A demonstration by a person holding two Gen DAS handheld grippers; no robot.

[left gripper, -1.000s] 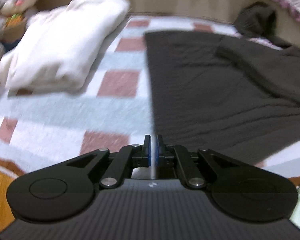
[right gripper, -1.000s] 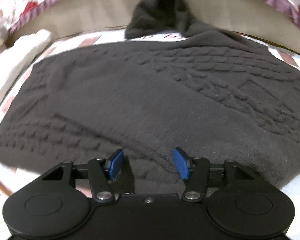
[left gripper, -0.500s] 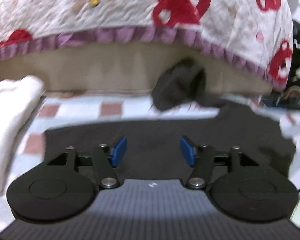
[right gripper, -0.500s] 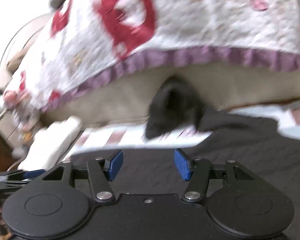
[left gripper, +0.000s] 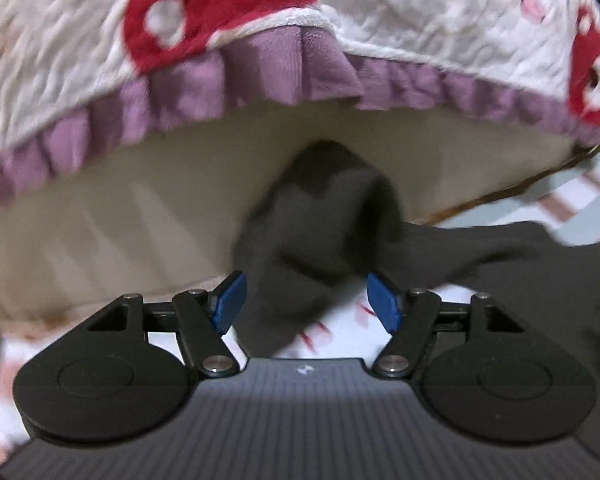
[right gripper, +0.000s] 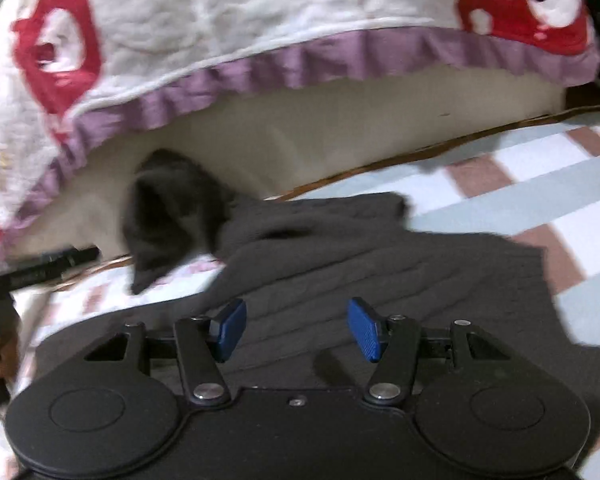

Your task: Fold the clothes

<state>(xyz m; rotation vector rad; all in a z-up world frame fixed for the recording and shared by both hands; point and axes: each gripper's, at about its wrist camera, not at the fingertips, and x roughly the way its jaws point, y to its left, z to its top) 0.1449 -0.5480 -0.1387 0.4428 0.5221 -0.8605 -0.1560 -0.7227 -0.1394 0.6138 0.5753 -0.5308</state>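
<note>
Reaching toward the far end of the dark grey sweater (right gripper: 380,256), both grippers carry nothing. In the left wrist view the left gripper (left gripper: 307,300) has its blue pads spread wide, and a bunched-up dark sleeve (left gripper: 320,224) rises in the centre of the frame, propped against the cream-coloured panel (left gripper: 120,208) under the frilled red-and-white quilt (left gripper: 420,8); the sleeve's lower edge falls roughly between the pads, though blur hides whether anything touches. In the right wrist view the right gripper (right gripper: 296,329) is likewise wide apart, hovering above the sweater's body, which lies spread over the checked cover (right gripper: 540,168) across the middle and lower right of the frame, with the sleeve at centre left. The step in hand looks like collecting this stray sleeve to fold it inward. Next, the left pads probably need to close on the sleeve's loose end and draw it back across the body, while the right gripper steadies or pinches the sweater's edge.
</note>
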